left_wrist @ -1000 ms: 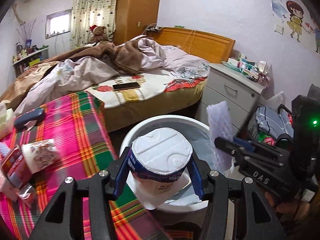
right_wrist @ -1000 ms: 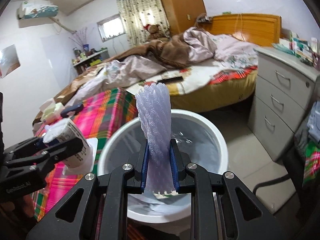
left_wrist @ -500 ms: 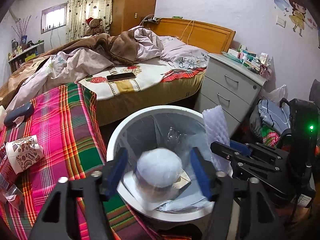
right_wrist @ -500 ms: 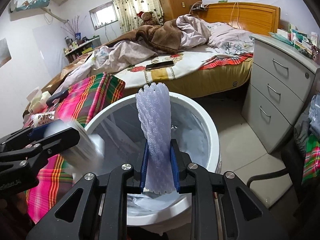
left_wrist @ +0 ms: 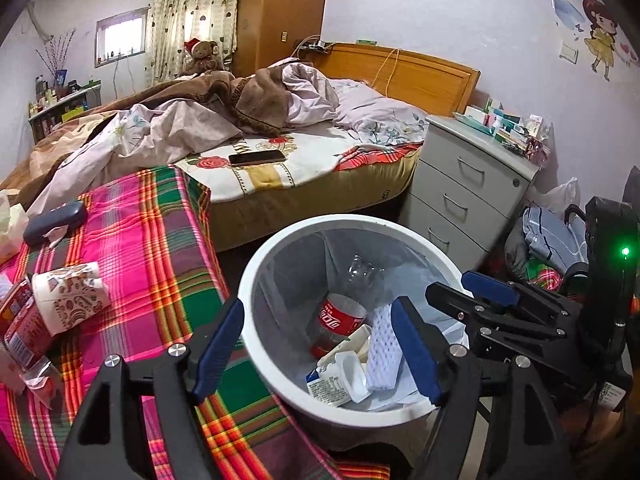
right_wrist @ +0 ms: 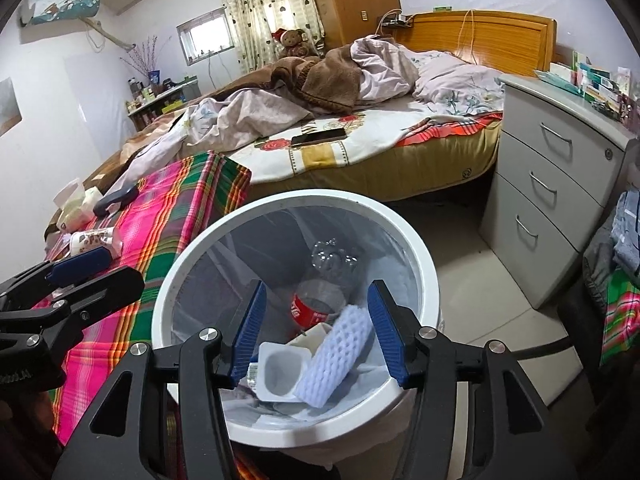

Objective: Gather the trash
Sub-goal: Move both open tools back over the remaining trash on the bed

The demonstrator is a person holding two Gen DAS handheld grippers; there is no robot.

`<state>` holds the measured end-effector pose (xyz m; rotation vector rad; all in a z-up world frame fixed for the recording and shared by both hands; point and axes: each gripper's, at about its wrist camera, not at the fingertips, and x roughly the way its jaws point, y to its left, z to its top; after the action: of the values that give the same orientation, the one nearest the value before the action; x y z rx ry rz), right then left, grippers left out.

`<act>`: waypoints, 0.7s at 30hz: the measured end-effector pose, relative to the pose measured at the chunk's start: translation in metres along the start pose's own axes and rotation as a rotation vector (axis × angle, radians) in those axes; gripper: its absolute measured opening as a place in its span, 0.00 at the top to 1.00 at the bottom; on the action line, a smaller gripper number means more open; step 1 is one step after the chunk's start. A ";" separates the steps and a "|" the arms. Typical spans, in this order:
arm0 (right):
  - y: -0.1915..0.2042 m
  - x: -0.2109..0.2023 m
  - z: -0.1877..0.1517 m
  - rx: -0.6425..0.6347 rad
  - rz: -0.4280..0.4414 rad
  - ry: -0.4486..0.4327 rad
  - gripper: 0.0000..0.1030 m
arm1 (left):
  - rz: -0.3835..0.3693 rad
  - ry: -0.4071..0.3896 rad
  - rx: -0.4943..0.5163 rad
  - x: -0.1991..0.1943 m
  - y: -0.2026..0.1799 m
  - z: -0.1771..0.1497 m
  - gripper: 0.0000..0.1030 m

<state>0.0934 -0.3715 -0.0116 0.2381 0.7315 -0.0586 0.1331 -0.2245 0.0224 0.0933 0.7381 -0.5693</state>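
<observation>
A white round trash bin [left_wrist: 256,276] [right_wrist: 424,264] stands beside the plaid-covered surface. Inside lie a white yogurt cup [left_wrist: 340,380] [right_wrist: 280,372], a white foam net sleeve [left_wrist: 384,352] [right_wrist: 340,356] and a clear cola bottle [left_wrist: 340,316] [right_wrist: 316,304]. My left gripper [left_wrist: 320,344] is open and empty above the bin's left rim. My right gripper [right_wrist: 318,332] is open and empty above the bin; it also shows in the left wrist view [left_wrist: 472,292].
A patterned paper cup [left_wrist: 68,300] and red wrappers [left_wrist: 20,332] lie on the plaid cloth [left_wrist: 140,248], with a dark case [left_wrist: 54,220]. A phone [left_wrist: 256,157] lies on the bed. A grey drawer unit [left_wrist: 468,192] stands right of the bin.
My left gripper opened and the yogurt cup fell into the bin. My right gripper opened and the foam net sleeve fell into the bin. Both grippers moved closer over the bin.
</observation>
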 end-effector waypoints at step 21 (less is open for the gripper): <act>0.062 -0.022 -0.008 -0.086 0.110 -0.062 0.47 | 0.145 -0.109 -0.061 -0.079 0.055 -0.022 0.25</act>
<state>0.0805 -0.3100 0.0093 0.1930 0.6565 0.0701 0.1009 -0.1357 0.0519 0.0586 0.6361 -0.4099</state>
